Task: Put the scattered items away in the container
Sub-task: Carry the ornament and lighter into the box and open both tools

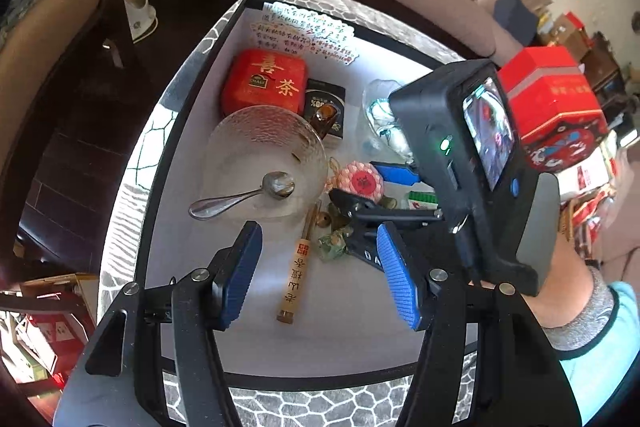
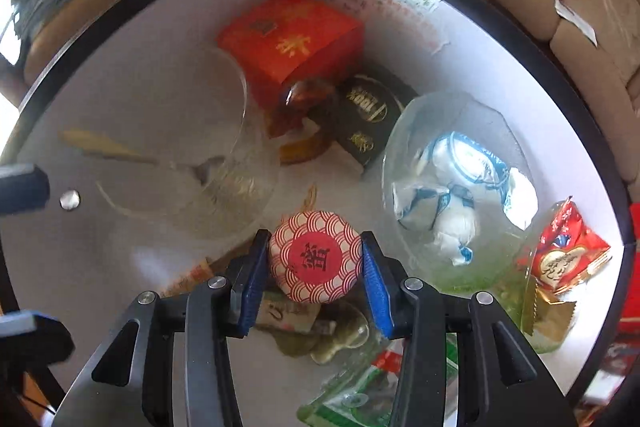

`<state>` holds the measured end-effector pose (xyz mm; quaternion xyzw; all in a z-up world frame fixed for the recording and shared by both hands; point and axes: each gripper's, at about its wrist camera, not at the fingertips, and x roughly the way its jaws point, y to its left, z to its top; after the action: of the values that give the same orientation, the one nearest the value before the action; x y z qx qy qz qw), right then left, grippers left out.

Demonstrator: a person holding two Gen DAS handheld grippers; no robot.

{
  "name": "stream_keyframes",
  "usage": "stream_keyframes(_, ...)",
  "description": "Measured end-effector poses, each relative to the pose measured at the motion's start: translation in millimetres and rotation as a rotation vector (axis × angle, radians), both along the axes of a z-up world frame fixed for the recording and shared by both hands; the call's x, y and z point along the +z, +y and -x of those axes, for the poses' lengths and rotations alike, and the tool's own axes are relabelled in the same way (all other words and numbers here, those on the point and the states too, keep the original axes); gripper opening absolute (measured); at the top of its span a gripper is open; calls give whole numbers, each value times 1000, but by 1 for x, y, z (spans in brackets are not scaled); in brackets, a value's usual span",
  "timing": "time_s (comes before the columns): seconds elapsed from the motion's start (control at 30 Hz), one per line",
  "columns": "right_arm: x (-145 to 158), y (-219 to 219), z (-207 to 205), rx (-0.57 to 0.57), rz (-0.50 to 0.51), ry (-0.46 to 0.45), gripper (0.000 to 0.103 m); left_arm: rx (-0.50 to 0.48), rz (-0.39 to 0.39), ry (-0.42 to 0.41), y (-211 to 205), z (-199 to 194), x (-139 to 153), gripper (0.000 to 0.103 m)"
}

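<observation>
Left wrist view looks down into a white tray (image 1: pixel 168 163) with a dark rim. At its left a spoon (image 1: pixel 240 197) lies on a glass plate (image 1: pixel 264 163), with a red tea tin (image 1: pixel 264 83) beyond it. The left gripper (image 1: pixel 316 275) hangs nearer, jaws apart and empty, above a paper stick packet (image 1: pixel 296 267). To the right, the right gripper (image 2: pixel 316 263) has its blue pads pressed on both sides of a round red-patterned ball (image 2: pixel 316 255), low over the tray's small wrapped items. Farther right, a clear bowl (image 2: pixel 404 155) holds blue-and-white wrapped sweets (image 2: pixel 452 187).
</observation>
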<state>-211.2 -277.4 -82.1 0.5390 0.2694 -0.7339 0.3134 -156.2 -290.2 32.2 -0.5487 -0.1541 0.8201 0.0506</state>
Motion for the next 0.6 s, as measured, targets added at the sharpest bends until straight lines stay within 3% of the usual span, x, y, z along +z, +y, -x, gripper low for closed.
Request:
stream_keyframes(0.17,2,13,-2,-5,-22,-55,46,6,-5,-10,2,-2,-5,59)
stream_keyframes(0.37,36,44,-9,-45,107,-57,48,19,45,4,12,-8,-7,68)
stream_keyframes(0.6,67,101,-20,-169,175,-3,51,19,143,23,36,-14,-4,73)
